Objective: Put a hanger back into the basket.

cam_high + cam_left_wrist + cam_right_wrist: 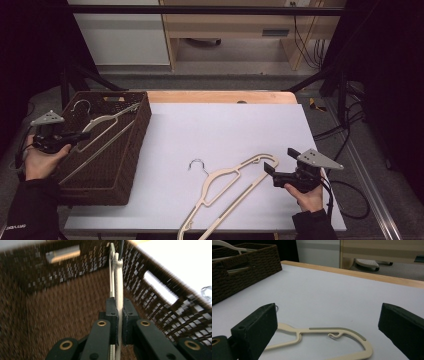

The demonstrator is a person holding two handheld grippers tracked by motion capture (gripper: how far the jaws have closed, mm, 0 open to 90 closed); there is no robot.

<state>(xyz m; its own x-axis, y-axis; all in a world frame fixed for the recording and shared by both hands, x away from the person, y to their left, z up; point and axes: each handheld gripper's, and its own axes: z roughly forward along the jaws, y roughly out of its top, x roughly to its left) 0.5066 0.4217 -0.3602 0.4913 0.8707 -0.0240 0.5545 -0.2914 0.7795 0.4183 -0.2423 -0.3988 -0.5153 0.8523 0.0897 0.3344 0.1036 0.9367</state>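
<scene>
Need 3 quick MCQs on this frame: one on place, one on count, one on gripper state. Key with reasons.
1. Where does the hanger near the right gripper lie?
A. in the basket
B. flat on the white table
C. on the floor

2. How many hangers are there?
A. one
B. two
C. four

3. What is the left gripper doing?
A. clamping a hanger
B. open over the table
C. holding the basket rim

Key: 1 B, it lies on the table before the open right jaws. 2 B, one on the table, one hanger in the basket, inside the basket. 3 A, its jaws pinch that hanger's bar.

white table top (225, 135) w/ wood edge (220, 96), black cables (306, 47) on floor behind, pale cabinet (120, 37)
</scene>
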